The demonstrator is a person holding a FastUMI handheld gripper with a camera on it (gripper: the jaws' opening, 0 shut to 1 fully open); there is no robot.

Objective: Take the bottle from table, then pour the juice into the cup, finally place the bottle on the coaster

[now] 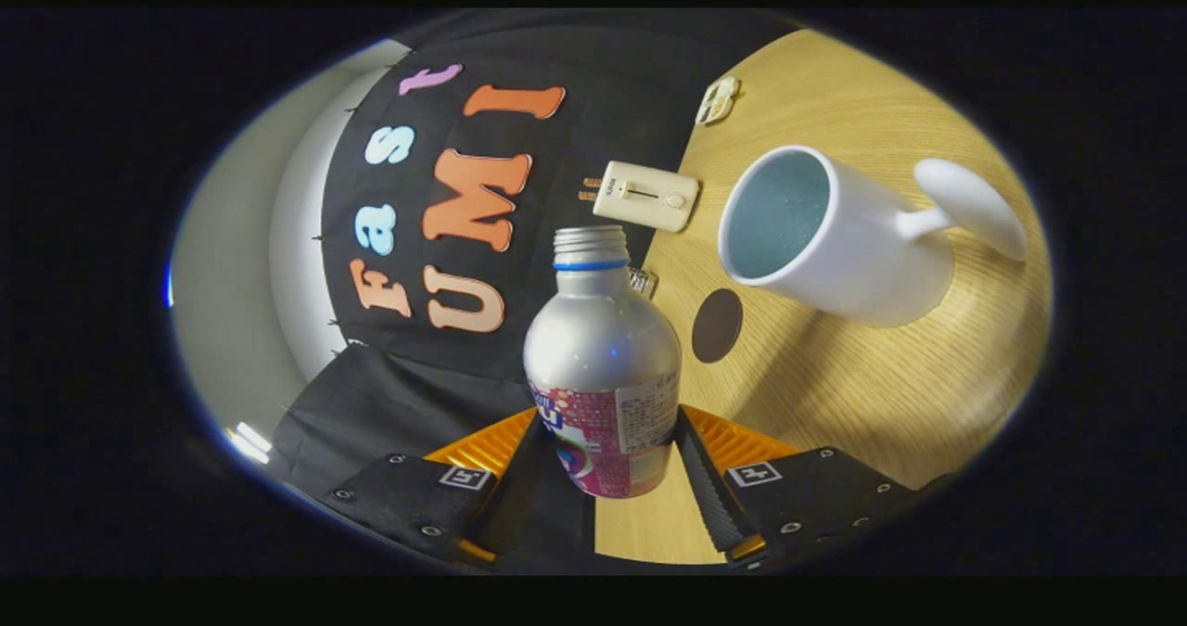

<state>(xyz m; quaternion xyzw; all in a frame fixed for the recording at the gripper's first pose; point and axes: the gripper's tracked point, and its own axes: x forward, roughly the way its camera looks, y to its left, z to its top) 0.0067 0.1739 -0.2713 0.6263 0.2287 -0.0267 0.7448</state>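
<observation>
Gripper view. The bottle (603, 366), a silver metal container with a pink printed label and a blue ring below its uncapped threaded neck, sits between the two fingers of the gripper (605, 459), which clamp it from both sides at the label. The whole scene appears tilted (the wooden table (881, 394) slopes steeply across the view), and the bottle's open mouth points toward the booth's black cloth wall (593, 125). Just beyond the bottle, on the table, lies the coaster (717, 325), a small dark round disc, bare on top. Farther on stands the cup (825, 236), white with a large flat handle and a pale bluish interior; whether it holds liquid cannot be told. Near the table's far edge lie a cream-coloured plug adapter (647, 196) and, beyond it, a smaller pale device (718, 100).
</observation>
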